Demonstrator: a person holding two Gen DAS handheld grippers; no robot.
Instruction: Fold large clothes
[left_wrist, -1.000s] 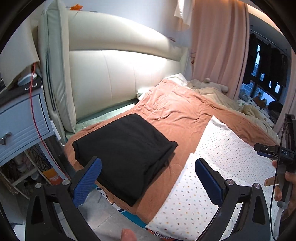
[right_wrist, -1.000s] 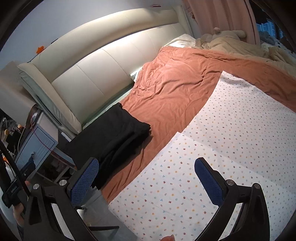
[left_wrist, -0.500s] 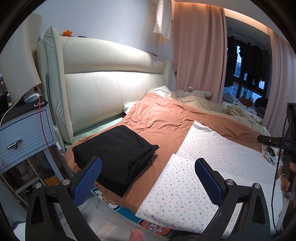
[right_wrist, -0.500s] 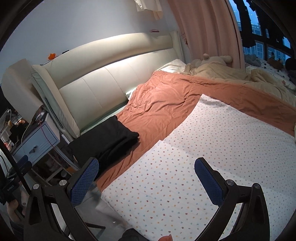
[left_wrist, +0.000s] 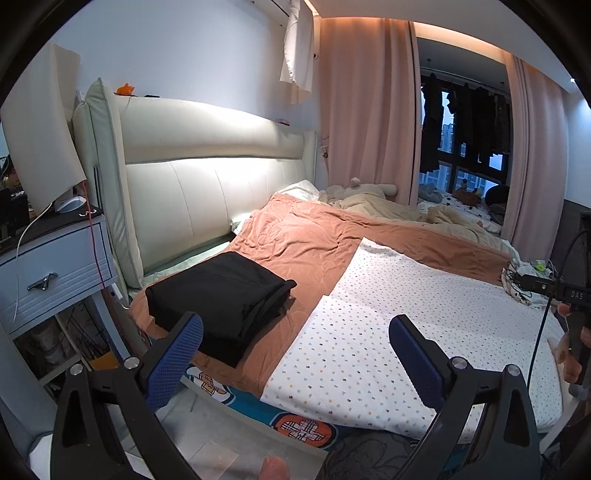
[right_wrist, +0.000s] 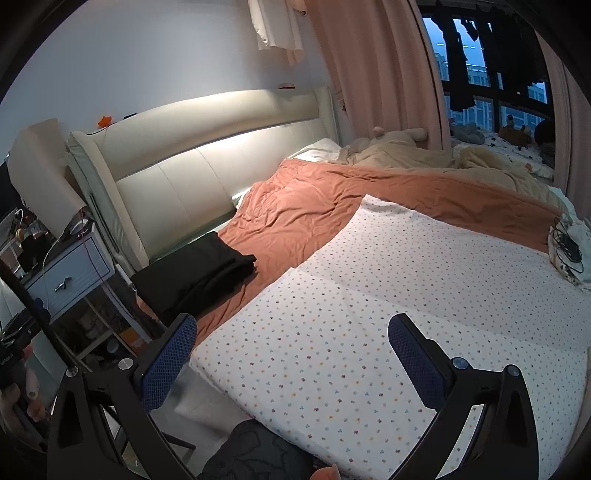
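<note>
A folded black garment (left_wrist: 221, 291) lies as a thick rectangular stack on the rust-orange quilted bedspread (left_wrist: 314, 243), at the corner of the bed nearest the cream padded leather headboard (left_wrist: 207, 184) and the pale blue bedside drawer unit (left_wrist: 55, 266); in the right wrist view the same black stack (right_wrist: 195, 273) sits at the left edge of the bed, one folded corner jutting toward the middle of the orange spread (right_wrist: 306, 210). Just beside it, touching the orange cover, a white sheet printed with small coloured dots (left_wrist: 406, 325) is spread flat over the near part of the bed, with a straight crease running across it (right_wrist: 369, 325). The left gripper (left_wrist: 295, 349) hangs in the air in front of the bed edge, its blue-padded jaws standing wide apart and holding nothing, the folded garment showing past its left pad. The right gripper (right_wrist: 291, 349) is likewise held above the near edge of the dotted sheet, jaws wide and empty. At the right border of the left wrist view a hand (left_wrist: 576, 350) grips the handle of the other black tool, a cable trailing from it. Farther back, a crumpled beige blanket (left_wrist: 388, 206) and a soft toy lie near the pink floor-length curtains (left_wrist: 365, 110), and dark clothes hang in front of the window (right_wrist: 480, 74). A tangle of black cable rests on a pale cloth at the far right side of the bed (right_wrist: 567, 251).
</note>
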